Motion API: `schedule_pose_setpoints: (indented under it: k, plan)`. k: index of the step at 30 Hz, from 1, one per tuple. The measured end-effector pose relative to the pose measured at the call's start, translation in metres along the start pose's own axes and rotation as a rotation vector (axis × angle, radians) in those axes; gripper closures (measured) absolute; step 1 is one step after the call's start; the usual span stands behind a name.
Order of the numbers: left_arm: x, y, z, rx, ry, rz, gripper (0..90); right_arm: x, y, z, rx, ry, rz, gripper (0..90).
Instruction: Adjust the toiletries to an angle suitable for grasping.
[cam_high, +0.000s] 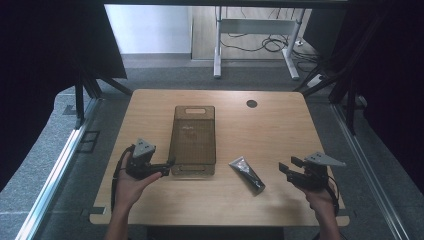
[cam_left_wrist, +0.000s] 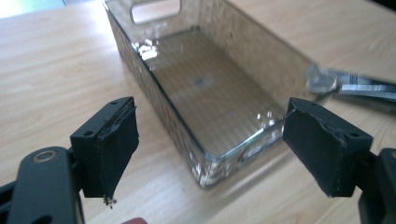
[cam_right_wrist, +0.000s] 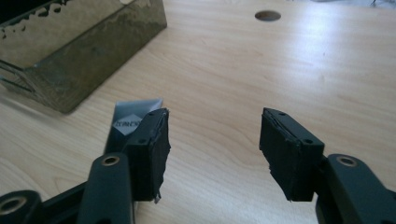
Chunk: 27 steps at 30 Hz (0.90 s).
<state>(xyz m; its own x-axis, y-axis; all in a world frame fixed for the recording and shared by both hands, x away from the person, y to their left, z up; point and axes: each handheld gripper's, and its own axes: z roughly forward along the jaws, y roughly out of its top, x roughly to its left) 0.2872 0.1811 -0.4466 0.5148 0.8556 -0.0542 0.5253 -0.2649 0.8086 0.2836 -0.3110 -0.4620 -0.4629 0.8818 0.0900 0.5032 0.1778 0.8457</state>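
Fingers (cam_left_wrist: 116, 149) of both grippers are held spread apart and empty above a pale wooden worktop (cam_high: 280, 130).
A smoky clear plastic bin (cam_high: 194, 140) is seen at the worktop's middle, its near corner between the left gripper (cam_high: 167, 165) fingers. A dark tube (cam_high: 247, 174) is laid between bin and right gripper (cam_high: 286, 168), just beyond one finger; its label cannot be read. Grey floor and a white desk frame (cam_high: 255, 45) are seen behind.

A dark tube (cam_high: 247, 174) lies on the table (cam_high: 280, 130) just beside a clear bin (cam_high: 194, 140)
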Motion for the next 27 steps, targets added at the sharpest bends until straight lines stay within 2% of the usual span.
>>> schedule_pose_setpoints:
  k: [4, 7, 8, 10, 11, 13, 14, 18, 19, 20, 24, 26, 27]
  plan:
    - [0.005, -0.01, 0.007, 0.04, -0.015, -0.01, 20.4, -0.003, 0.0, 0.002, 0.022, 0.031, 0.003, 49.6]
    - [0.001, -0.006, 0.009, 0.049, -0.025, 0.017, 20.4, 0.005, 0.002, 0.002, 0.047, 0.067, -0.043, 56.2]
    - [-0.002, -0.003, 0.007, 0.046, -0.035, 0.035, 20.3, 0.006, 0.002, 0.001, 0.048, 0.08, -0.043, 58.3]
    - [-0.005, -0.001, 0.006, 0.045, -0.041, 0.041, 20.3, 0.006, 0.001, 0.001, 0.051, 0.087, -0.042, 59.9]
    - [-0.008, 0.001, 0.005, 0.047, -0.043, 0.054, 20.2, 0.006, -0.002, 0.0, 0.067, 0.101, -0.038, 65.3]
    - [-0.011, 0.001, 0.005, 0.048, -0.04, 0.059, 20.2, 0.006, -0.002, 0.0, 0.07, 0.103, -0.039, 66.8]
    - [-0.014, 0.002, 0.004, 0.061, -0.03, 0.071, 20.6, 0.006, -0.003, -0.003, 0.081, 0.116, -0.046, 71.9]
    - [-0.016, 0.001, 0.001, 0.055, -0.031, 0.068, 21.0, 0.007, -0.001, -0.005, 0.08, 0.141, -0.054, 78.4]
    - [-0.015, 0.001, 0.0, 0.054, -0.028, 0.065, 21.0, 0.006, -0.001, -0.004, 0.091, 0.166, -0.055, 81.8]
    - [-0.014, 0.001, -0.001, 0.046, -0.018, 0.054, 21.0, 0.006, -0.002, -0.004, 0.1, 0.171, -0.056, 83.1]
    - [-0.014, 0.0, -0.007, 0.038, -0.022, 0.062, 21.1, 0.008, -0.002, -0.003, 0.111, 0.166, -0.055, 87.1]
    - [-0.012, -0.003, -0.014, 0.035, -0.025, 0.063, 21.0, 0.013, 0.004, -0.003, 0.102, 0.176, -0.063, 87.5]
    - [-0.009, -0.006, -0.019, 0.034, -0.022, 0.058, 21.1, 0.021, 0.009, -0.003, 0.098, 0.21, -0.077, 87.6]
